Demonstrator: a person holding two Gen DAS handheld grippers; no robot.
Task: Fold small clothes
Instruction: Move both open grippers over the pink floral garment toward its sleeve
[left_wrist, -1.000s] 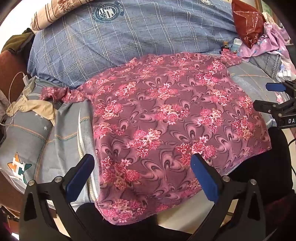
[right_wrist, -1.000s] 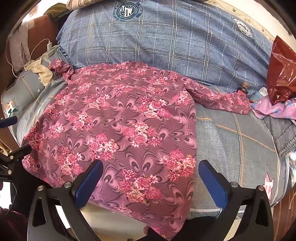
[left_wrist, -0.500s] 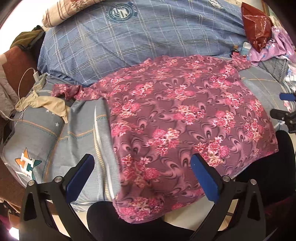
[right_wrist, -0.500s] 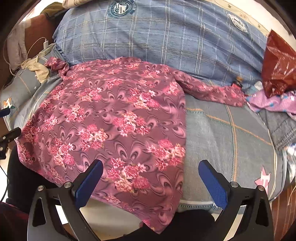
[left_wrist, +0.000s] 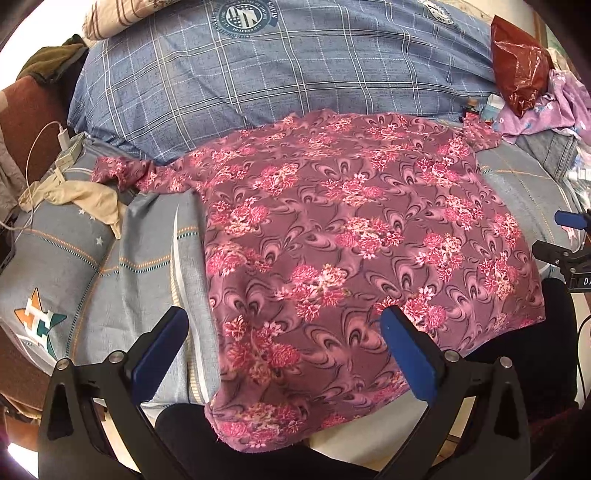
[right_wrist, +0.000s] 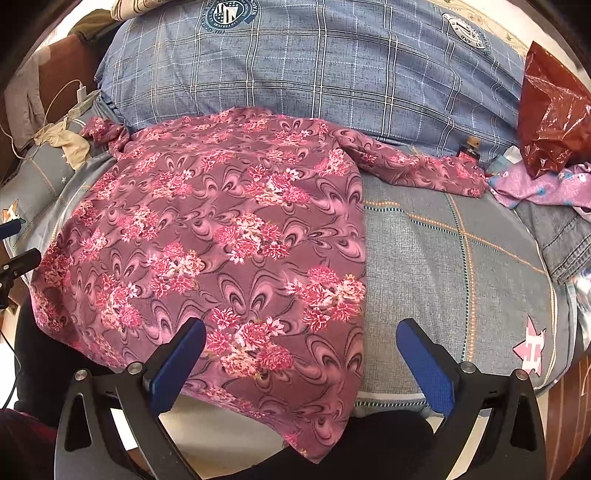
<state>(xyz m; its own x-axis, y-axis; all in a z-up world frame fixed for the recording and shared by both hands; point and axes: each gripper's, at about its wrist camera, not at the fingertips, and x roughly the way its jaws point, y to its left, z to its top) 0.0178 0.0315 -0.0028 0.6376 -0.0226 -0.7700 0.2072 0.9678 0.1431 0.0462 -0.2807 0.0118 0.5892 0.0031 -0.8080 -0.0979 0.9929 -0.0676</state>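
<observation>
On bed (left_wrist: 147, 258) | floral top (left_wrist: 351, 240) flat, hem overhanging | both grippers' jaws apart

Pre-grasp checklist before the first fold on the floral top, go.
1. Left gripper open: ok, jaws wide, nothing between them.
2. Right gripper open: ok, also holding nothing.
3. Floral top spread flat: mostly ok; the body lies smooth on the grey bedsheet.
4. Sleeves laid out: not ok; the left-side sleeve is bunched, the right-side sleeve lies stretched but wrinkled.
5. Hem supported: not ok; the near hem hangs over the bed edge.
6. Clutter clear of the fold area: ok for the body; the purple garment sits right at the right-side sleeve tip, contact cannot tell.
</observation>
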